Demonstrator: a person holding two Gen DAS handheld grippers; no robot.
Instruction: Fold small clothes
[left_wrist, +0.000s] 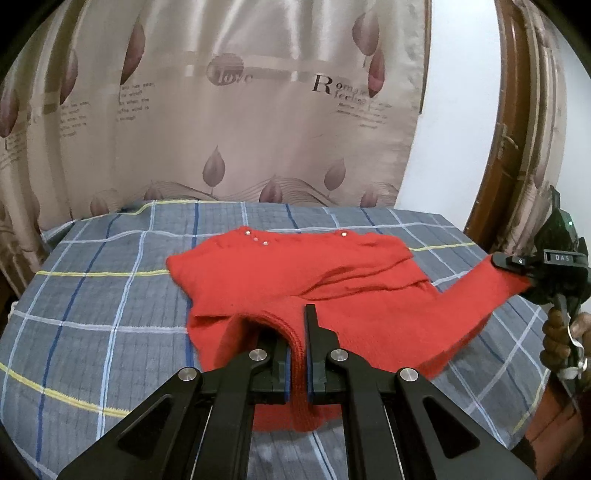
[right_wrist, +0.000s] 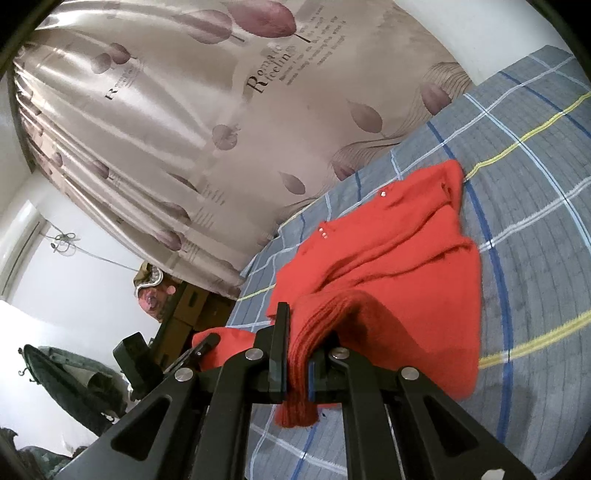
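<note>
A small red knit sweater (left_wrist: 295, 273) with small pale buttons lies partly bunched on a grey plaid bed sheet (left_wrist: 92, 302). My left gripper (left_wrist: 297, 354) is shut on a ribbed edge of the sweater at its near side. My right gripper (left_wrist: 517, 266) is shut on another ribbed edge and holds it lifted off the sheet at the right. In the right wrist view the right gripper (right_wrist: 297, 365) clamps the ribbed red edge, the sweater (right_wrist: 399, 258) stretches away over the sheet (right_wrist: 535, 184), and the left gripper (right_wrist: 199, 347) shows at lower left holding red cloth.
A beige curtain (left_wrist: 240, 110) with leaf prints hangs behind the bed. A wooden door frame (left_wrist: 513, 122) stands at the right. In the right wrist view, cardboard boxes (right_wrist: 184, 314) and dark clutter (right_wrist: 74, 380) sit beyond the bed's left end.
</note>
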